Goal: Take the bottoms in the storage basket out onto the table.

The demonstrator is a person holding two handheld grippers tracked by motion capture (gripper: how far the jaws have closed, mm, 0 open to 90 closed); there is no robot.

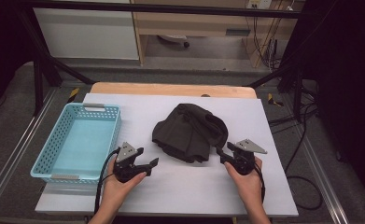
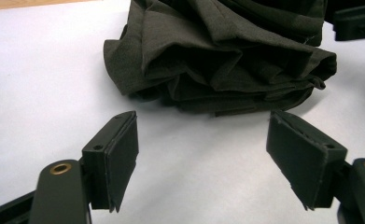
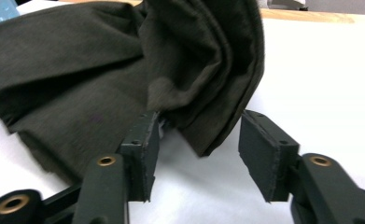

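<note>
Dark olive-brown garment (image 1: pixel 189 133) is lying bunched & roughly folded in the middle of the white table cover (image 1: pixel 180 186), w/ stacked folds facing the person's side. Right gripper (image 1: pixel 219 154) is sitting at the garment's near-right edge; in the right gripper view (image 3: pixel 195 149) its jaws are standing apart, a hanging corner of the fabric (image 3: pixel 203 93) is dipping between them, left pad is just touching cloth, right pad is staying clear, so no clamp. Left gripper (image 1: pixel 153 163) is resting on the table just beside the garment's near-left edge, not touching it; in the left gripper view (image 2: pixel 202 158) its jaws are gaping wide w/ nothing between, the folded stack (image 2: pixel 227 60) lying just ahead. Light-blue perforated basket (image 1: pixel 54 154) is sitting at the table's left edge, apart from the garment.
</note>
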